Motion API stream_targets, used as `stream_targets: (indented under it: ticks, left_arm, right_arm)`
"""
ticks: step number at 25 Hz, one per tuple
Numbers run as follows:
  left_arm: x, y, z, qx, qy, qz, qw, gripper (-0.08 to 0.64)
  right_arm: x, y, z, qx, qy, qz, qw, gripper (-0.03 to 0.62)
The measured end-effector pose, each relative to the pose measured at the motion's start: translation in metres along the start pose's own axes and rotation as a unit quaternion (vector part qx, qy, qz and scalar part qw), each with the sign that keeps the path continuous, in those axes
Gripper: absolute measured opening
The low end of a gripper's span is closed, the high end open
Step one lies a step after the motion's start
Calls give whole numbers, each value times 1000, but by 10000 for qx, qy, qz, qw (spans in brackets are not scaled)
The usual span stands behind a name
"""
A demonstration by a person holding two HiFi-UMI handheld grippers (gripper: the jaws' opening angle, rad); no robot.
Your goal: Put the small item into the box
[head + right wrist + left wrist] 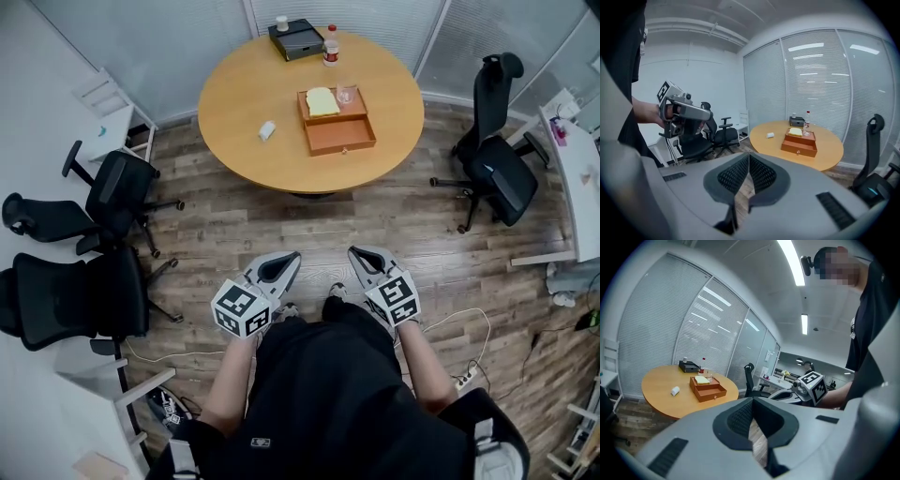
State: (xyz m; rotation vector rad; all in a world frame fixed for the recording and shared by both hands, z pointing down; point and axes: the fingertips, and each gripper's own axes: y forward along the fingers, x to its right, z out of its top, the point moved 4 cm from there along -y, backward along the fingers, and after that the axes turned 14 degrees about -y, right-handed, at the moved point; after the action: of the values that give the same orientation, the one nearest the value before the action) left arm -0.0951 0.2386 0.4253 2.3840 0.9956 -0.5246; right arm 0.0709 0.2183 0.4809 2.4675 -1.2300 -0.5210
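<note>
**Inspector:** State of the left gripper [292, 255]?

**Assistant:** Clenched. In the left gripper view its jaws meet, with nothing between them. It touches nothing and is held over the wood floor [375, 216], well short of the round table [234, 103].

**Inspector:** And the right gripper [355, 251]?

**Assistant:** Likewise closed and empty. The right gripper view shows the pads [733, 173] meeting at the tips, with only floor seen through the slit below. The two grippers sit side by side in front of the person.

**Inspector:** Location of the small item [267, 130]?

**Assistant:** It is a white piece lying on the tabletop, toward the left edge. It is left of the box [339, 134] and apart from it.

**Inspector:** The box?

**Assistant:** It is orange-brown and stands near the tabletop's middle, with its drawer facing the near edge. A yellow object [322, 100] and a clear glass [347, 94] rest on its top tray. A black case [295, 38] and a bottle [330, 45] stand by the far edge.
</note>
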Motion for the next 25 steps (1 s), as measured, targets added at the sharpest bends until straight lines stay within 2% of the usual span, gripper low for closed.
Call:
stream_targets:
  ticks: [12, 21, 25]
  left_arm:
    - [39, 53, -1, 54, 74, 294, 9995, 6]
    - [53, 76, 15, -139, 390, 316, 9986, 6]
    - [57, 90, 21, -130, 449, 239, 9986, 6]
  right_arm:
    - [47, -26, -33, 150, 239, 265, 9993, 5]
    - [74, -30, -22, 598, 720, 47, 9956, 5]
    - [79, -37, -30, 655, 992, -85, 9929, 5]
